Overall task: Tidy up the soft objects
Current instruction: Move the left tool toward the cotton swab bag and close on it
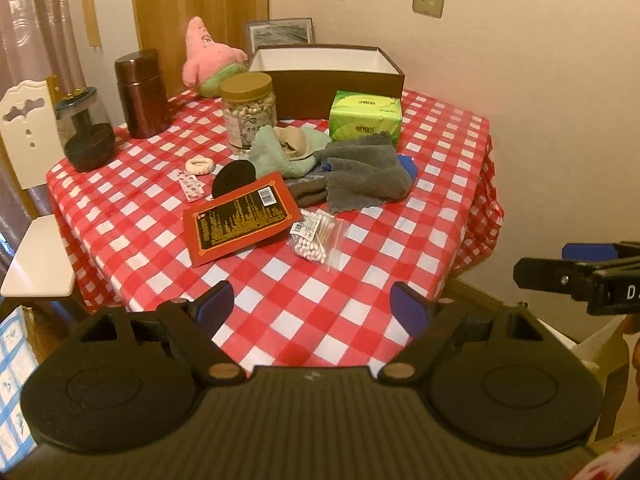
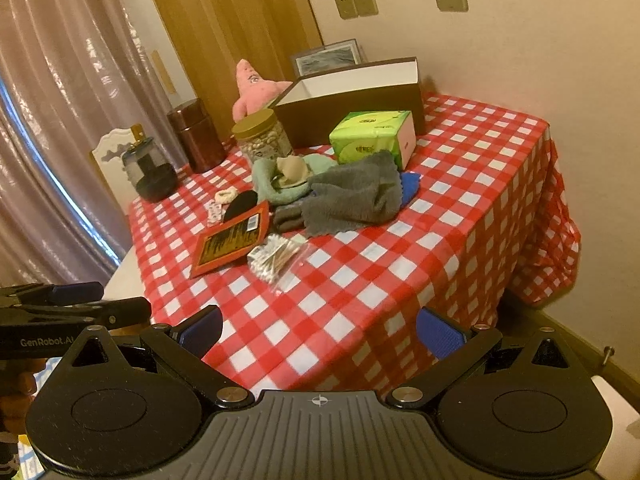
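A heap of soft cloths lies mid-table: a grey towel (image 1: 366,174) (image 2: 352,196), a mint-green cloth (image 1: 276,154) (image 2: 280,184) with a beige piece on it, a blue cloth (image 1: 408,166) (image 2: 410,186) and a dark sock (image 1: 306,192). A pink star plush (image 1: 208,56) (image 2: 256,88) leans beside the open brown box (image 1: 340,80) (image 2: 352,100) at the back. My left gripper (image 1: 312,306) and right gripper (image 2: 320,330) hover open over the near table edge, nothing between their blue pads.
On the red-checked tablecloth (image 1: 300,300) stand a nut jar (image 1: 248,112), a brown canister (image 1: 140,92), a glass jar (image 1: 82,128) and a green tissue pack (image 1: 366,118). A red packet (image 1: 240,220), cotton swabs (image 1: 316,238), a pill strip and a hair tie lie nearby. A white chair (image 1: 28,200) stands left.
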{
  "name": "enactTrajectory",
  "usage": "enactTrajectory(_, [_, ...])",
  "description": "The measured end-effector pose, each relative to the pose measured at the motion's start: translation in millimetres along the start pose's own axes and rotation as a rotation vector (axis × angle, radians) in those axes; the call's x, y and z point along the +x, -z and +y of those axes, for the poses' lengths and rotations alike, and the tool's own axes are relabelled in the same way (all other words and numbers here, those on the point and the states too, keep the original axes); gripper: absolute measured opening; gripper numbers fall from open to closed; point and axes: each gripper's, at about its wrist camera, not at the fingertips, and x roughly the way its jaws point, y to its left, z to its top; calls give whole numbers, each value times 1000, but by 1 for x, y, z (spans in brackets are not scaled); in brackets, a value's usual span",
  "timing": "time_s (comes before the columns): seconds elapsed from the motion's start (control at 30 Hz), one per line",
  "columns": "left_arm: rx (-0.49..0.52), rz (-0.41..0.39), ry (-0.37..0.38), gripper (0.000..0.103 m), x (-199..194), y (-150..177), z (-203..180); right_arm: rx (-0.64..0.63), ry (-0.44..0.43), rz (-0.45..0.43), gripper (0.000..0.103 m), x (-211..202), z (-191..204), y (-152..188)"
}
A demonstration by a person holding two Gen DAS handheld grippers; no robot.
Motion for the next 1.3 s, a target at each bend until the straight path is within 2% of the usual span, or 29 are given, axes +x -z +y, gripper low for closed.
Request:
enactTrajectory(0.13, [22, 0, 18, 83, 21, -5, -1, -3, 21, 9, 103, 13, -4, -7])
enactTrajectory(0.3, [48, 3, 18, 74, 51, -12, -9, 7, 41, 24, 103, 31, -19, -18])
enactTrajectory(0.57, [48, 31, -34, 72, 113, -27, -22, -31, 12, 81, 103, 77, -48, -54])
enactTrajectory(0.83, [-38, 111, -99, 68, 179, -41, -19, -102, -32, 138, 103, 134, -86, -101])
enactTrajectory(1.07, [-171, 166, -136, 66, 214, -42, -10, -152, -76, 205, 103, 179, -112, -131])
enactTrajectory(1.3, [-238, 194, -173, 49, 227, -40, -12, -207, -130, 264, 102, 210, -121, -147])
